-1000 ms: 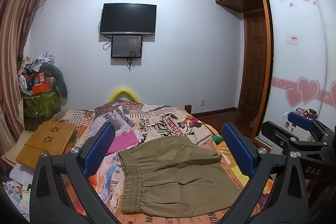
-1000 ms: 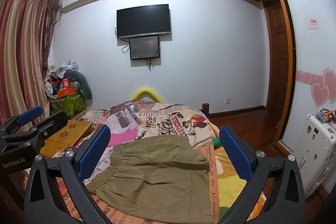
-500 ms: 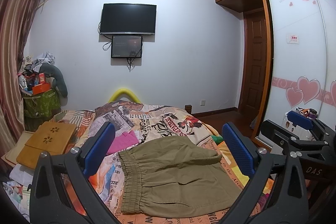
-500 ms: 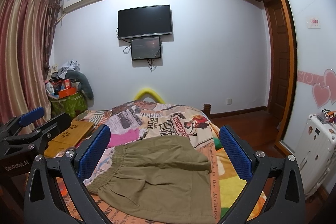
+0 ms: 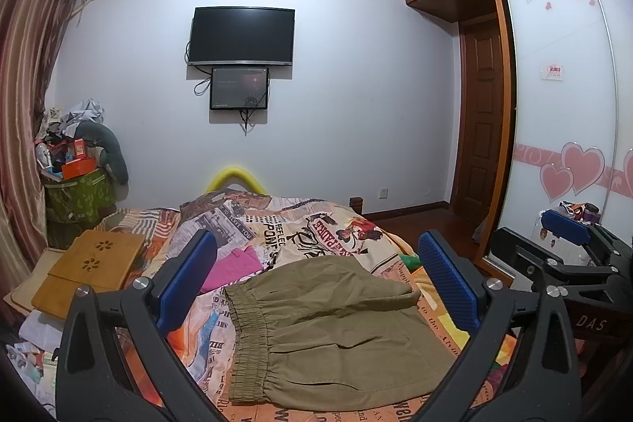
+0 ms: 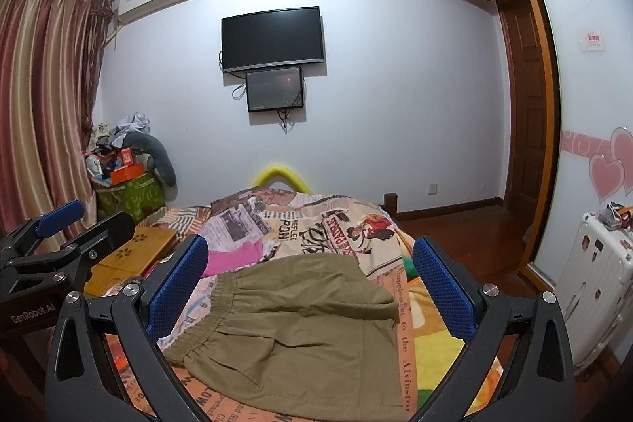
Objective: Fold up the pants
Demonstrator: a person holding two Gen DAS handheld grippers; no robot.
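Observation:
Olive-green shorts [image 5: 336,335] with an elastic waistband on the left lie flat on the printed bedspread [image 5: 300,228]; they also show in the right wrist view [image 6: 300,335]. My left gripper [image 5: 316,287] is open and empty, held above the shorts. My right gripper [image 6: 312,291] is open and empty, also above them. The right gripper shows at the right edge of the left wrist view [image 5: 569,256]; the left gripper shows at the left edge of the right wrist view [image 6: 59,244].
A pink cloth [image 5: 233,267] lies on the bed behind the shorts. A wooden lap tray [image 5: 91,271] sits left of the bed. A cluttered green box [image 5: 79,192] stands by the curtain. A white suitcase [image 6: 593,283] and a wardrobe [image 5: 561,105] are on the right.
The right gripper's view has shifted slightly, drifting a little left and back. The left gripper and the shorts have not moved.

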